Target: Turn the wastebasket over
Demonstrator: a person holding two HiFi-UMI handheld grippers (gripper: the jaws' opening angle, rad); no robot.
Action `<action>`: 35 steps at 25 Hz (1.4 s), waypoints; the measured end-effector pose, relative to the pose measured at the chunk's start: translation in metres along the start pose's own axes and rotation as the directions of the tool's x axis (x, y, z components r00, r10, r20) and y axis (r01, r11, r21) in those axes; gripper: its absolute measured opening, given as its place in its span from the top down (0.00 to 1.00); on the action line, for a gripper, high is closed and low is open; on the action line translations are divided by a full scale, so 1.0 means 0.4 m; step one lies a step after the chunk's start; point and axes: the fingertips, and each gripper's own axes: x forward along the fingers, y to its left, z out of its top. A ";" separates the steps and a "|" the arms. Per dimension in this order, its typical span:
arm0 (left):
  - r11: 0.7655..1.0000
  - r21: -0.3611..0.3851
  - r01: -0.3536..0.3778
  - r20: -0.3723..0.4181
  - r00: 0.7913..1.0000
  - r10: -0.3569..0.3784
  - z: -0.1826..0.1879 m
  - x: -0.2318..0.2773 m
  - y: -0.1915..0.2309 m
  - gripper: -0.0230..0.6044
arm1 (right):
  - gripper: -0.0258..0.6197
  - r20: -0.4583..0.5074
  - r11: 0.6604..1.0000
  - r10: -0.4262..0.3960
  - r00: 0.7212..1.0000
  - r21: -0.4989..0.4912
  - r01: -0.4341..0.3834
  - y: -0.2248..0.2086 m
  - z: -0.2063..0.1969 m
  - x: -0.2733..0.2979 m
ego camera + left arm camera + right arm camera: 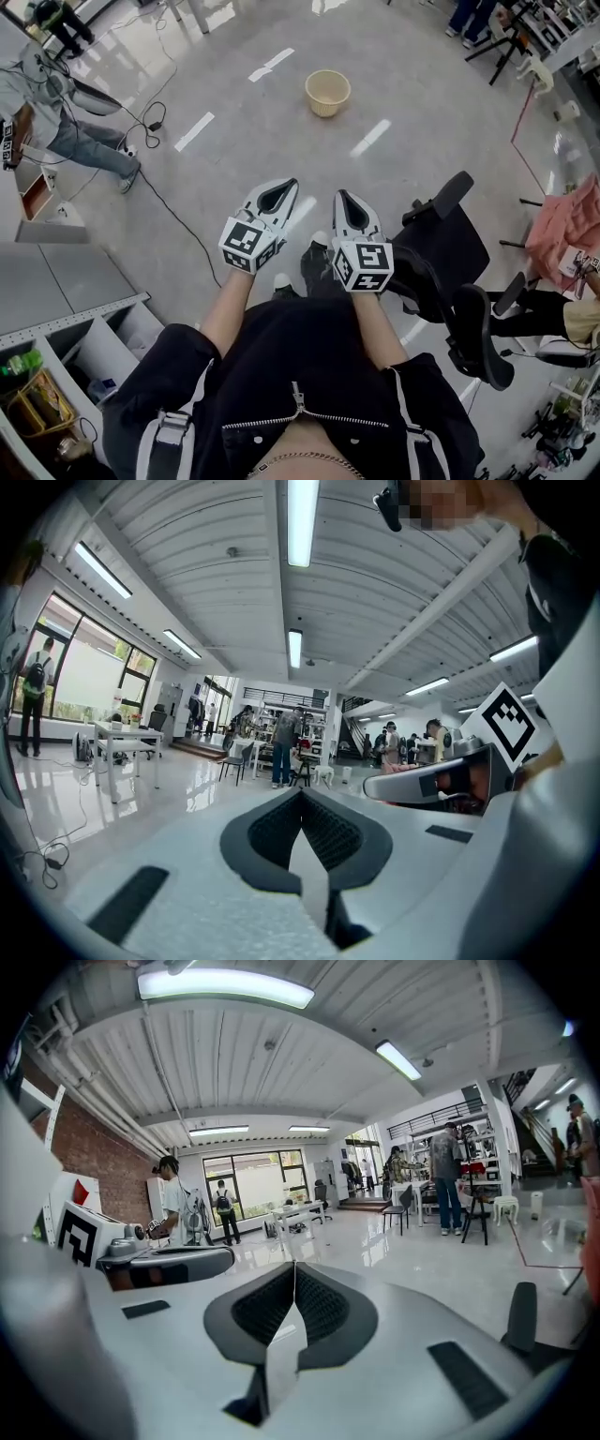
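Observation:
A cream-coloured wastebasket [327, 92] stands upright on the grey floor, mouth up, well ahead of me. Both grippers hover side by side near my body, far short of it. My left gripper [285, 190] is shut with nothing between its tips. My right gripper [342, 200] is shut and empty too. In the left gripper view the jaws [302, 794] meet at a point, with the right gripper's marker cube [507, 722] to their right. The right gripper view shows its jaws [294, 1269] closed, level, facing the hall. Neither gripper view shows the wastebasket.
A black office chair [441, 253] stands just right of me. A person [56, 122] crouches at the far left beside cables [155, 122] on the floor. Shelving with boxes [56, 375] sits at lower left. White floor markings [194, 131] lie between me and the wastebasket.

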 end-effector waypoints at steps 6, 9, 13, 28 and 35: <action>1.000 0.015 -0.003 -0.001 1.000 0.003 0.045 0.142 0.073 0.96 | 0.94 0.020 1.000 0.020 1.000 0.005 -0.020 -0.087 0.076 0.138; 1.000 0.019 -0.003 -0.005 1.000 0.003 0.057 0.208 0.101 0.96 | 0.94 0.020 1.000 0.029 0.999 0.005 -0.029 -0.128 0.102 0.190; 1.000 0.020 -0.008 -0.018 1.000 0.008 0.073 0.295 0.124 0.96 | 0.94 0.016 0.999 0.029 0.999 0.023 -0.029 -0.199 0.131 0.234; 1.000 0.001 -0.027 -0.043 0.999 0.028 0.105 0.498 0.228 0.96 | 0.94 -0.027 0.997 0.025 0.999 0.078 -0.022 -0.365 0.166 0.396; 0.999 -0.031 -0.011 -0.050 0.999 0.010 0.096 0.620 0.360 0.96 | 0.94 -0.053 0.998 -0.006 0.999 0.058 0.009 -0.421 0.202 0.559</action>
